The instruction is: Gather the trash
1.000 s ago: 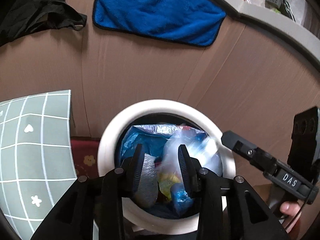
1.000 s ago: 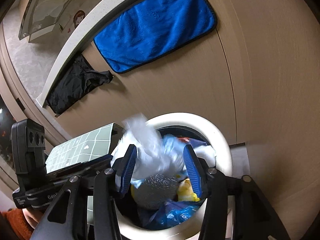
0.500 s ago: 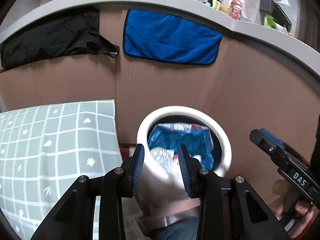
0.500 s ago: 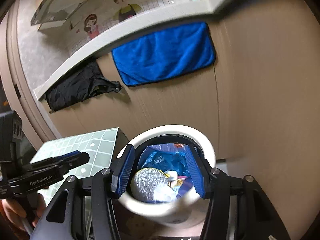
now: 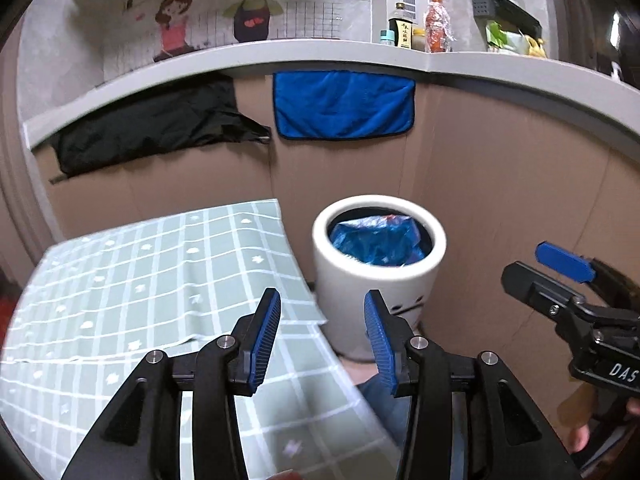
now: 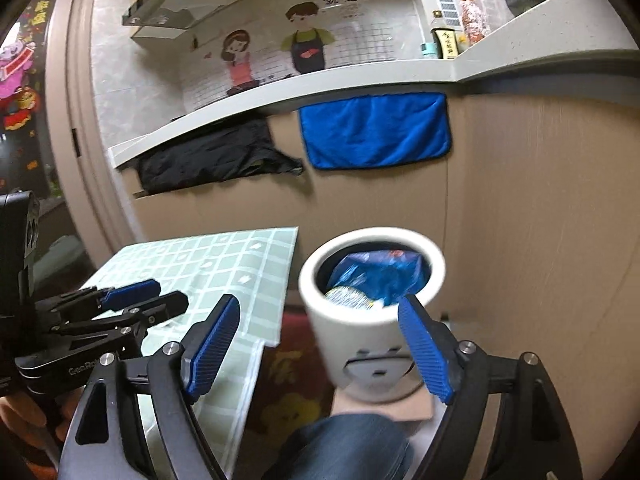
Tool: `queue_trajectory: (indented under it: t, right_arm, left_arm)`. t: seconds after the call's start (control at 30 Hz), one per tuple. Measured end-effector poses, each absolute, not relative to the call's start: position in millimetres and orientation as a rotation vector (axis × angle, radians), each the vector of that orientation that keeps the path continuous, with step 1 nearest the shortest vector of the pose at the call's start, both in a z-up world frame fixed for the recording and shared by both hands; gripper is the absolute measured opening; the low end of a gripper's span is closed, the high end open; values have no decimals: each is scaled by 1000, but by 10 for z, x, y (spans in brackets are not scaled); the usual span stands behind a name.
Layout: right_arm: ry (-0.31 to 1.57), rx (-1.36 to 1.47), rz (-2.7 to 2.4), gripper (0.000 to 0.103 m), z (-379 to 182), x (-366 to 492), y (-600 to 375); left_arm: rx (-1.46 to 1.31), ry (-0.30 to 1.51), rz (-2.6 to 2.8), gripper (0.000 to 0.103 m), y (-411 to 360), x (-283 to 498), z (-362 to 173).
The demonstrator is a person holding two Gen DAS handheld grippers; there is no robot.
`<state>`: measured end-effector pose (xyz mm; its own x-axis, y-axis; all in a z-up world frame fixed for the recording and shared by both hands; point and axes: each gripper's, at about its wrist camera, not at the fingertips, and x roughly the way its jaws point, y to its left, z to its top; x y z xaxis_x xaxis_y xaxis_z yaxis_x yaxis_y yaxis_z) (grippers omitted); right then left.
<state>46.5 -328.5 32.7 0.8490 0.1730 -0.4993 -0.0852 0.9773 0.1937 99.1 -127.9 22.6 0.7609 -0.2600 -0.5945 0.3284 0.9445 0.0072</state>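
A white round trash bin [image 5: 376, 280] stands on the floor beside the table; it also shows in the right wrist view [image 6: 372, 312]. Blue plastic wrappers [image 5: 376, 240] and a silvery crumpled piece [image 6: 348, 298] lie inside it. My left gripper [image 5: 322, 332] is open and empty, held back from the bin above the table's near right corner. My right gripper [image 6: 318, 342] is open wide and empty, in front of the bin. Each gripper also appears in the other view, the right [image 5: 560, 276] and the left [image 6: 140, 300].
A table with a green checked cloth [image 5: 140, 300] stands left of the bin. Behind are brown cabinet fronts with a blue towel [image 5: 344, 104] and a black cloth [image 5: 152, 128] hanging from the counter edge [image 5: 440, 64]. Bottles [image 5: 438, 24] stand on the counter. My knee [image 6: 352, 440] is below.
Both grippers have pulled up and back from over the bin's mouth. The white wrapper between the right fingers is gone and the trash lies in the bin. The right jaws have opened wider.
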Motion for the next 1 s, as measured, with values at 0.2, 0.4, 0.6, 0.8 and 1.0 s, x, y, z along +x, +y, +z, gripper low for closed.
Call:
queue_trajectory:
  t: [0.2,0.4,0.6,0.8,1.0]
  right_arm:
    - [527,152,80,79,374,28,-3131]
    - [535,137,82,79,354,-218,-2955]
    - [554,145,95,79,319,-328,-2905]
    - [553,123,91,79,305,-431,-2804]
    - [569,140,97,79,278,-428,-2798]
  left_arm:
    - [132,591,-288,45,-1088,560,334]
    - [102,546,-284,45,-1002,227,426]
    - [83,589,-271,45,-931,102,376]
    - [76,574,-216,45,-813,6,386]
    - [66,588,-185,45,-725,-40,343]
